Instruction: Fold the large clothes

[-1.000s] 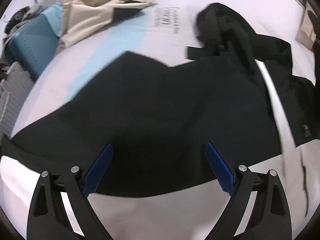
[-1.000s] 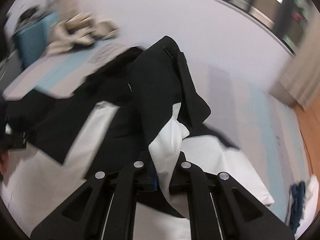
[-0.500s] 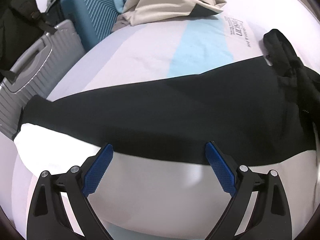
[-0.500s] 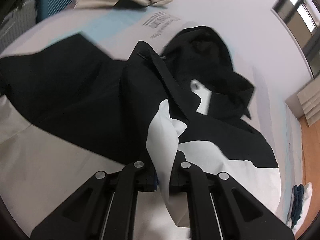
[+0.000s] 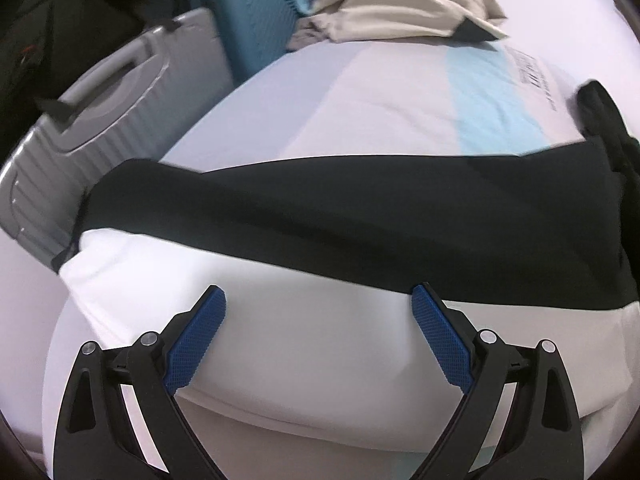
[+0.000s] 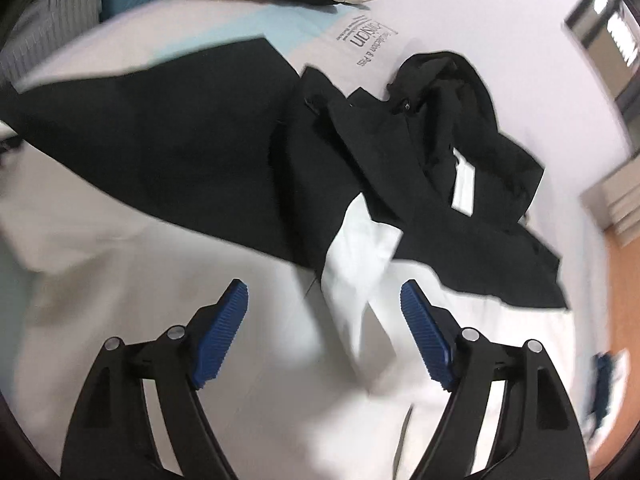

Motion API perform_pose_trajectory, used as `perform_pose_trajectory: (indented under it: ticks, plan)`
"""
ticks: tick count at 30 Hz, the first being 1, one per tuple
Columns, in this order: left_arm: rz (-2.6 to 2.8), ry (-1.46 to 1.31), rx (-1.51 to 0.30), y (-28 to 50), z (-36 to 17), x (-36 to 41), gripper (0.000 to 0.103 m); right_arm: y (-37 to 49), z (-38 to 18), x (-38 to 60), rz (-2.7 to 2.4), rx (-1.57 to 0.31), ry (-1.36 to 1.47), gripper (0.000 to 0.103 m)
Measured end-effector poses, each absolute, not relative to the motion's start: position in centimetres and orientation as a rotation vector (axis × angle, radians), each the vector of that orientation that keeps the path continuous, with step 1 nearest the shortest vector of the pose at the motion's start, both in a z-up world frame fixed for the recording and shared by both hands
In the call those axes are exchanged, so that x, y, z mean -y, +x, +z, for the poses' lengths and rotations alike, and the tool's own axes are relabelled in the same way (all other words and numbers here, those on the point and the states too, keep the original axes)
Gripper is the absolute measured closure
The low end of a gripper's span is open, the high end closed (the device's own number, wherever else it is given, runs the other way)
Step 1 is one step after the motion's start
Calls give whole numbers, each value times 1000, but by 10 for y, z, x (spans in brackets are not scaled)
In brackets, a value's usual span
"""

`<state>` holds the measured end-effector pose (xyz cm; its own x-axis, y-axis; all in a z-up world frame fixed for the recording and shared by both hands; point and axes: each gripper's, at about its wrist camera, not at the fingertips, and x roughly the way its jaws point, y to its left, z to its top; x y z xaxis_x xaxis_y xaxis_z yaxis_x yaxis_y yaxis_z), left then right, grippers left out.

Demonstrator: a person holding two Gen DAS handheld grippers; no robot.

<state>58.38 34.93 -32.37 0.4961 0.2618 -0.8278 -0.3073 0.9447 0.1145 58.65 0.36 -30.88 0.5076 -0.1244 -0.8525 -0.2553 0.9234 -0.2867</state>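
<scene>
Black-and-white jacket (image 6: 248, 168) lies loose on bed (image 5: 400, 92); right hand-held gripper (image 6: 324, 308) just let go, left hand-held gripper (image 5: 318, 312) wide too, so imo the centre white fold could slump.

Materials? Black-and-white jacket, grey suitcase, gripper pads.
Black-and-white jacket: smooth matte woven fabric, probably synthetic shell; lies in flat panels with soft creases.
Grey suitcase: hard ribbed shell, likely plastic; slight sheen.
Pads: blue, fine-textured, probably rubber or printed plastic.

black-and-white jacket (image 6: 224, 168) spread flat on the bed just ahead of the open fingers (image 6: 218, 336), hood (image 6: 460, 92) rumpled beyond the right fingertip.
</scene>
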Motion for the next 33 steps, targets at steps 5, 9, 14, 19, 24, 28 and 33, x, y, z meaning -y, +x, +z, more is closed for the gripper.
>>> perform_pose_trajectory:
  ticks: [5, 9, 14, 19, 24, 28, 33]
  plan:
    - [417, -66, -993, 576, -322, -397, 9, 602, -278, 31, 226, -1087, -196, 27]
    - [470, -75, -987, 567, -317, -433, 9, 658, -289, 62, 211, -1142, -90, 32]
    - [530, -88, -984, 555, -310, -469, 9, 702, -310, 63, 255, -1211, -20, 48]
    - [544, -135, -989, 547, -308, -503, 8, 698, -320, 32, 289, -1237, -39, 60]
    - [563, -149, -989, 542, -304, -522, 7, 683, -307, -2, 294, -1194, -101, 84]
    - [596, -216, -984, 537, -303, -549, 7, 665, -297, -31, 294, -1132, -194, 85]
    - [578, -281, -1015, 541, -313, -564, 6, 625, -299, -77, 308, -1054, -375, 86]
